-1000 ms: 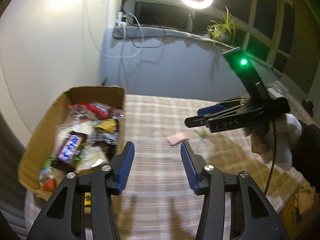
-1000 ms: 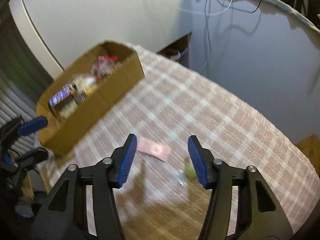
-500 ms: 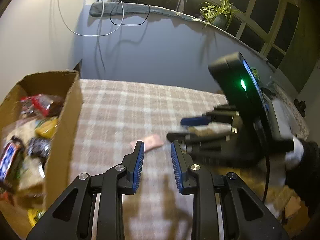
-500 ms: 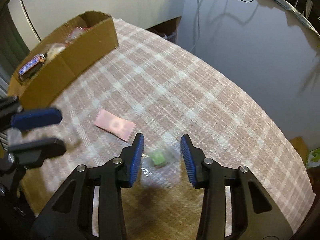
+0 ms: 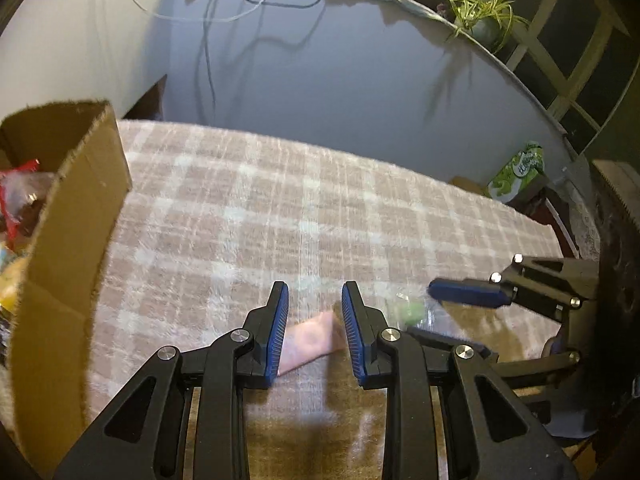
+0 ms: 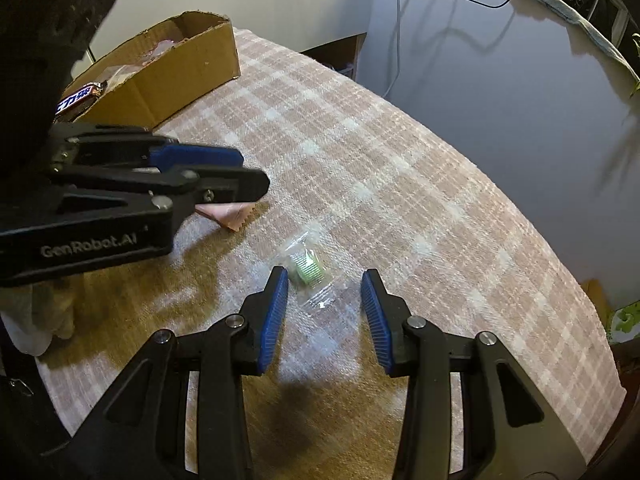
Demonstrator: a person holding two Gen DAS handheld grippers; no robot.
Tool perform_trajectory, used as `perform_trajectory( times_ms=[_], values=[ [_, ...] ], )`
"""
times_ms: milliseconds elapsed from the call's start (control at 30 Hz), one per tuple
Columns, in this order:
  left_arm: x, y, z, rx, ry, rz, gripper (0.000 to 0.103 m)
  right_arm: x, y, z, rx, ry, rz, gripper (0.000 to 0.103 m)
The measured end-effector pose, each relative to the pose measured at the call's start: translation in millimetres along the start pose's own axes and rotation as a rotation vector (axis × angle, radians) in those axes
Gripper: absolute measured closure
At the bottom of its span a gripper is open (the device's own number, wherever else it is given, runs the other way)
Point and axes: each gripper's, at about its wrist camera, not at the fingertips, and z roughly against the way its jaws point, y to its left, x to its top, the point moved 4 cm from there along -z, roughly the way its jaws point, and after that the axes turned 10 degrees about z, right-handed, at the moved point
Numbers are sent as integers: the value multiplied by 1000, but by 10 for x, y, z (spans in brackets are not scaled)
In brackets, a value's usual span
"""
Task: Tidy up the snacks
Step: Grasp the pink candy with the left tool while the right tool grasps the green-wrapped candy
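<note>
Fingers (image 5: 280,320) of the left gripper (image 5: 313,334) straddled a pink packet (image 5: 308,340) without clamping it — right gripper (image 6: 324,308) gaped, ungripping, over a green candy (image 6: 307,267) on the tabletop (image 6: 400,200).

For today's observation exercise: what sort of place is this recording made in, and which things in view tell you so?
Probably a room in a home: a table under a pink-and-white plaid cloth, a green potted plant on a window ledge, and an open brown cardboard box of wrapped snacks.

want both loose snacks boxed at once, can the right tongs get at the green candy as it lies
Probably yes: the right tongs stand open just short of the green candy, nothing between; the left tongs sit aside over the pink packet.
</note>
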Motion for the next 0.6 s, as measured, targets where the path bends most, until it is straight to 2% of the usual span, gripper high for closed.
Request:
perform_trajectory(
  times_ms=[200, 367, 500, 600],
  values=[
    [-140, -35, 73, -9, 31, -70, 77, 27, 6, -1, 9, -11, 11, 74],
    [-314, -144, 136, 21, 40, -201, 77, 26, -1, 7, 14, -15, 10, 75],
    [-341, -172, 148, 47, 29, -242, 76, 29, 1, 3, 16, -15, 9, 75],
    [-322, -148, 142, 77, 19, -243, 61, 30, 5, 7, 16, -14, 10, 75]
  ],
)
